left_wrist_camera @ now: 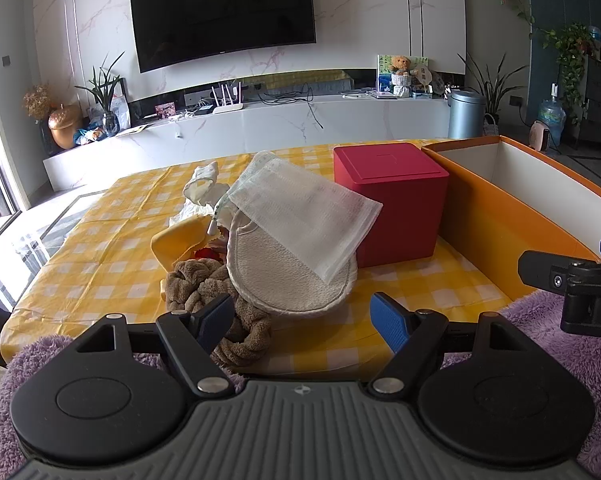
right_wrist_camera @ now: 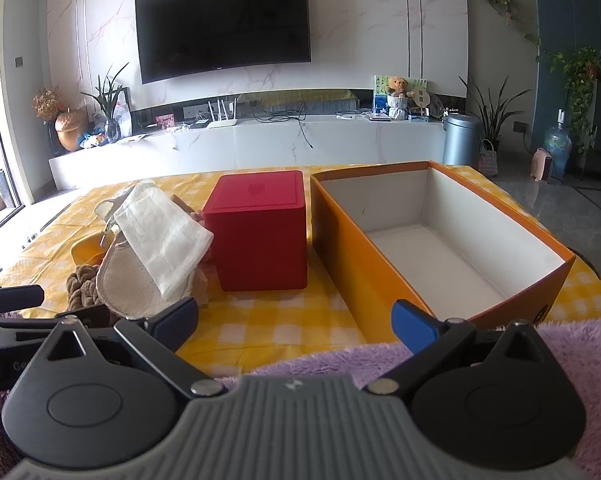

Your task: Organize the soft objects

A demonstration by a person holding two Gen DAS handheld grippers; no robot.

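Observation:
A heap of soft things lies on the yellow checked tablecloth (left_wrist_camera: 100, 248): a white mesh cloth (left_wrist_camera: 300, 216) on top of a cream bath mitt (left_wrist_camera: 284, 280), a brown braided plush ring (left_wrist_camera: 220, 304), a yellow cloth (left_wrist_camera: 176, 240) and white fabric (left_wrist_camera: 200, 188). My left gripper (left_wrist_camera: 304, 320) stands open just short of the heap, with nothing between its blue pads. My right gripper (right_wrist_camera: 296, 326) is open too, over bare tablecloth before the orange box (right_wrist_camera: 352, 248), whose white inside is empty. A purple fluffy cloth (right_wrist_camera: 560, 344) lies under both grippers at the near edge.
A closed red cube box (left_wrist_camera: 392, 200) (right_wrist_camera: 260, 236) stands between the heap and the orange box. My right gripper's finger (left_wrist_camera: 548, 272) shows at the right edge of the left wrist view. Beyond the table are a TV wall, a white console and floor.

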